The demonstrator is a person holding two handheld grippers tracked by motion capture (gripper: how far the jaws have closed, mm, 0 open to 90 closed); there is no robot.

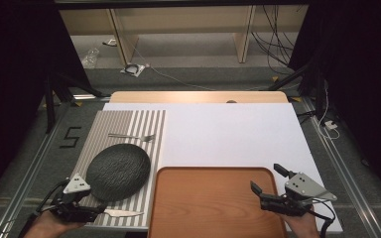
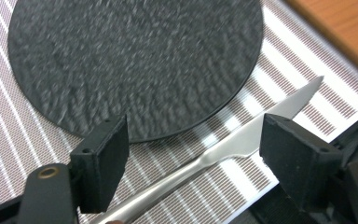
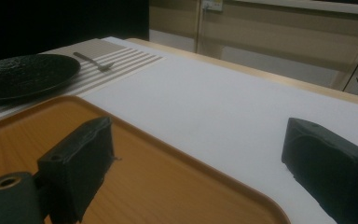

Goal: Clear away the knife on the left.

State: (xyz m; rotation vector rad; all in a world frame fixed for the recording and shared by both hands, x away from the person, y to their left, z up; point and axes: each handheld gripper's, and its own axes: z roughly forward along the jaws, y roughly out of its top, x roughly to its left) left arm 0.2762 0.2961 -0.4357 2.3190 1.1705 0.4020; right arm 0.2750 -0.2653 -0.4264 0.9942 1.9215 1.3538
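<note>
High view – left gripper (image 1: pixel 98 209): sat at 7 o'clock of the table, jaws apart, aimed at the table knife (image 1: pixel 123 213) on the near edge of the striped placemat (image 1: pixel 129 124).
High view – place setting: black textured plate (image 1: pixel 118 171) mid-mat; fork (image 1: pixel 131 136) at the plate's 12 o'clock, apart from it; knife at its 6 o'clock.
High view – right gripper (image 1: pixel 267 179): hovered at 5 o'clock over the right rim of the wooden tray (image 1: pixel 213 203), jaws wide, nothing held.
Left gripper view – knife (image 2: pixel 223 151): lay flat between the spread jaws, blade toward 2 o'clock, just beside the plate (image 2: pixel 135 65) rim; whether the pads touched it, could not tell.
Right gripper view – tray (image 3: pixel 135 182): bare wood under the open jaws; plate (image 3: pixel 25 74) and fork (image 3: pixel 93 61) off at 10 o'clock.
Progress: judged early. Nothing yet on the tray; knife not gripped or lifted; plate and fork untouched on the mat.
</note>
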